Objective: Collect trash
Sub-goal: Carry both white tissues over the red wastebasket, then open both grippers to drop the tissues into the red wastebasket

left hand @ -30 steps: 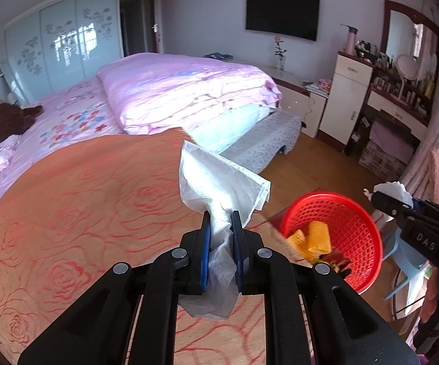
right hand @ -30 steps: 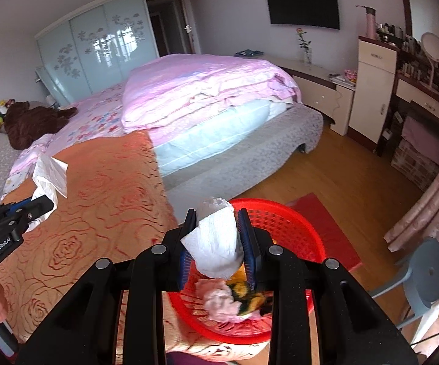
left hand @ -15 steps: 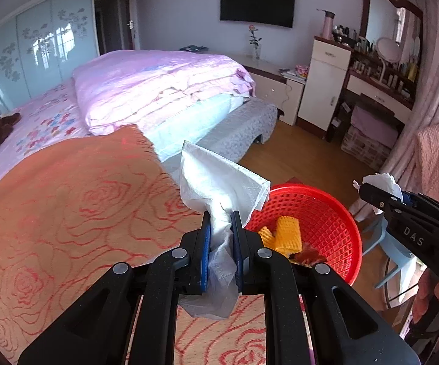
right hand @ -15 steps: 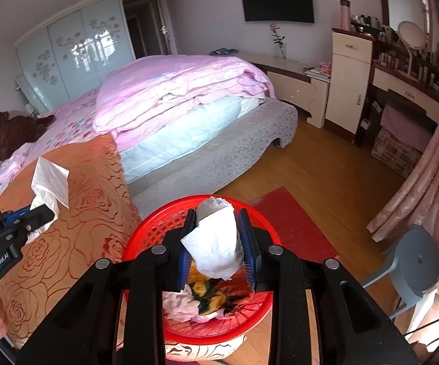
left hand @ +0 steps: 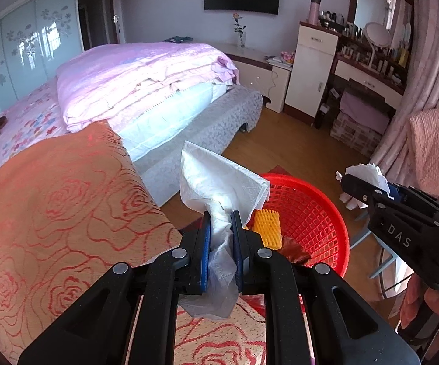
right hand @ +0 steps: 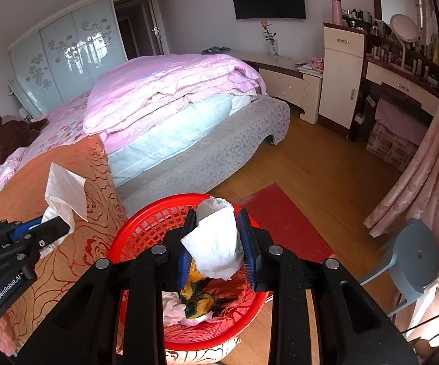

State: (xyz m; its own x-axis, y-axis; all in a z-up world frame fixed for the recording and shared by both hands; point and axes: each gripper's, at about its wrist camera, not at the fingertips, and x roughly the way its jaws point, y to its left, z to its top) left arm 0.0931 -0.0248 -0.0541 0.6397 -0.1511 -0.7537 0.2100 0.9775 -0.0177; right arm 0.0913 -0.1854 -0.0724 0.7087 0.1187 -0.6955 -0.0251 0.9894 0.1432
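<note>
My left gripper is shut on a white tissue and holds it over the orange bedspread's edge, just left of the red basket. My right gripper is shut on a crumpled white tissue wad and holds it above the red basket. The basket holds a yellow foam net, brown scraps and pale tissues. The left gripper also shows in the right wrist view, and the right gripper in the left wrist view.
The orange rose-patterned bedspread lies at the left. Behind it is a bed with a pink quilt. A red mat lies on the wood floor. A blue stool stands at the right, by a pink curtain.
Both grippers have moved right, toward the basket, still holding their tissues. The basket now sits closer under the right gripper and beside the left one.
</note>
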